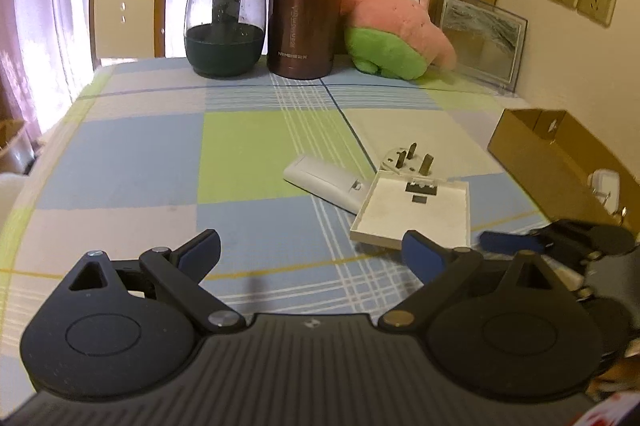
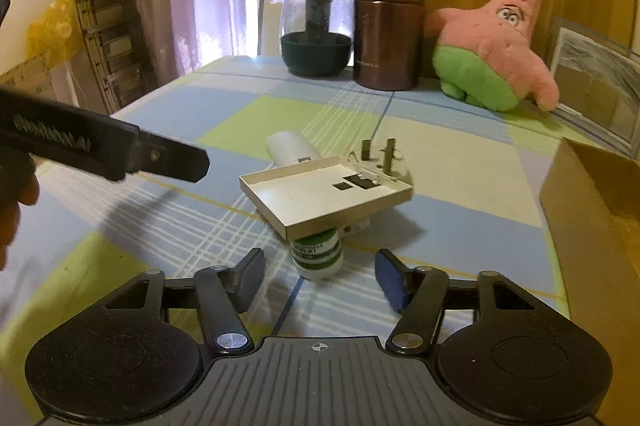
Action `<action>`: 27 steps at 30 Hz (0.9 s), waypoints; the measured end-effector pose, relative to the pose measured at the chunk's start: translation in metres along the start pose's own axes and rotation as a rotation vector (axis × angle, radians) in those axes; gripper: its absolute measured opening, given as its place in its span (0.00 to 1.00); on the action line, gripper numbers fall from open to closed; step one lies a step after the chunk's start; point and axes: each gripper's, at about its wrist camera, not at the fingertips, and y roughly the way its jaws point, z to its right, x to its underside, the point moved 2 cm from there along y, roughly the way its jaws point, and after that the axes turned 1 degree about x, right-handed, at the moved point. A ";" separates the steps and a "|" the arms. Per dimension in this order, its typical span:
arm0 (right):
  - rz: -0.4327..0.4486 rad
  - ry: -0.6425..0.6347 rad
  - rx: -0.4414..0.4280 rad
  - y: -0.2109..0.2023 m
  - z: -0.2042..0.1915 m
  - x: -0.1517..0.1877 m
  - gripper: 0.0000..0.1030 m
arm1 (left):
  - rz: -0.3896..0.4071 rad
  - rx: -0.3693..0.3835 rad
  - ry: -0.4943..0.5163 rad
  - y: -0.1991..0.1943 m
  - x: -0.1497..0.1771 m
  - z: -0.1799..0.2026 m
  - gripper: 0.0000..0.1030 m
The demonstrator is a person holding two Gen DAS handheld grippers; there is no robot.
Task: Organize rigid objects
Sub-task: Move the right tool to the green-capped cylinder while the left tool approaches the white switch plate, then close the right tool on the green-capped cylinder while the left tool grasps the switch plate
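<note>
Lit softly by daylight through the sheer curtains (image 1: 48, 6), blown out at the window. Bent hard at the fisheye edges, corners vignetted black. Blurred at the near dark arm (image 2: 100, 150); soft shadows across the tablecloth (image 2: 168, 210).

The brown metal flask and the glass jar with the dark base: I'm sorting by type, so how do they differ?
The brown metal flask is opaque, straight-sided and taller; the glass jar with the dark base is see-through above, rounded and shorter. The flask bears lettering; the jar shows a dark column inside. Both stand upright, side by side, at the far edge of the checked tablecloth.
</note>
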 end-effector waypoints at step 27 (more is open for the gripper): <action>-0.028 0.109 0.143 -0.054 0.046 0.001 0.26 | -0.060 0.134 0.104 0.019 0.004 0.030 0.94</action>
